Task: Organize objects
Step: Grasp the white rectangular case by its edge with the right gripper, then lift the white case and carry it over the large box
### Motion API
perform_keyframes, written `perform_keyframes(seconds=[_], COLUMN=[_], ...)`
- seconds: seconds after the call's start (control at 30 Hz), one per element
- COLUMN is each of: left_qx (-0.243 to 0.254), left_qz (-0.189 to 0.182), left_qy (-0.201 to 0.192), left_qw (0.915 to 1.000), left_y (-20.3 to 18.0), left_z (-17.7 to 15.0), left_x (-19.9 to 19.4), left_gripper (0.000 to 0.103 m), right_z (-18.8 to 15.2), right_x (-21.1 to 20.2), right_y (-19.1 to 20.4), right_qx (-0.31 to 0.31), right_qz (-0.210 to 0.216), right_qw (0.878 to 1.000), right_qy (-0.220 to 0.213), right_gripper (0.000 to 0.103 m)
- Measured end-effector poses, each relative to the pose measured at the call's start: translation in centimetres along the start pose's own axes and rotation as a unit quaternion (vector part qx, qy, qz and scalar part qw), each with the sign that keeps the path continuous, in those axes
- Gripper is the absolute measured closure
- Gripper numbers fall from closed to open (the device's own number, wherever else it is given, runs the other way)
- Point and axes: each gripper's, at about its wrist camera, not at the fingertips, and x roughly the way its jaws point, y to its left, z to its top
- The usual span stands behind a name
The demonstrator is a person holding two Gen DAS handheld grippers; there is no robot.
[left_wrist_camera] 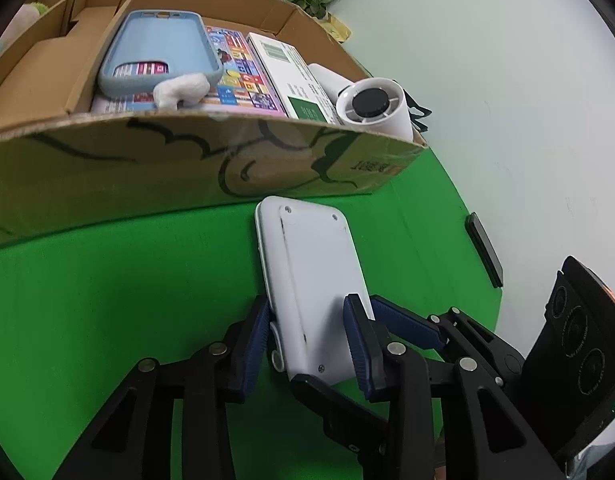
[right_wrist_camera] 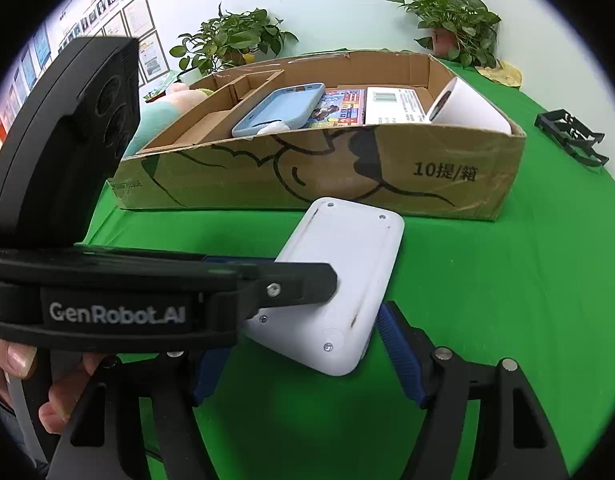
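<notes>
A white flat device (left_wrist_camera: 315,272) (right_wrist_camera: 347,264) hangs back side up, tilted, over the green cloth just in front of the cardboard box (left_wrist_camera: 187,168) (right_wrist_camera: 347,168). My left gripper (left_wrist_camera: 309,304) is shut on its near end, and one black finger (right_wrist_camera: 303,280) lies across its back. My right gripper (right_wrist_camera: 303,332) straddles the same end. Its right pad (right_wrist_camera: 387,328) sits against the device's edge; the left pad is mostly hidden under the left gripper. In the box lie a blue phone case (left_wrist_camera: 159,52) (right_wrist_camera: 279,108), a colourful book (left_wrist_camera: 243,76), a white carton (left_wrist_camera: 291,76) and a white cylinder (left_wrist_camera: 375,108) (right_wrist_camera: 471,110).
A black frame (right_wrist_camera: 571,136) and a flat black item (left_wrist_camera: 483,248) lie on the cloth to the right. Two potted plants (right_wrist_camera: 235,40) (right_wrist_camera: 455,20) stand behind the box, with a soft toy (right_wrist_camera: 167,108) at its left. A person's hand (right_wrist_camera: 19,360) holds the left gripper.
</notes>
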Motion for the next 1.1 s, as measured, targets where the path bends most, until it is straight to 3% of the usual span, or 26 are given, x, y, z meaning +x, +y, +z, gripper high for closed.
perform_keyframes(seconds=[0.3, 0.5, 1.1], left_qx=[0.001, 0.018, 0.070], left_qz=[-0.012, 0.000, 0.045], left_qy=[0.004, -0.011, -0.114], left_qw=[0.9999, 0.9998, 0.9900], left_y=[-1.0, -2.4, -7.2], left_z=[-2.4, -3.2, 0.2], left_x=[-0.6, -2.0, -9.0], left_gripper=[0.070, 0.078, 0.079], right_z=[-1.6, -1.9, 3.2], right_x=[-1.4, -2.2, -6.1], right_y=[0.4, 0.4, 1.4], right_qx=[-0.016, -0.012, -0.045], right_qz=[-0.013, -0.019, -0.016], right_qw=[1.000, 1.000, 0.992], right_qy=[0.000, -0.014, -0.120], right_gripper=[0.033, 0.037, 0.039])
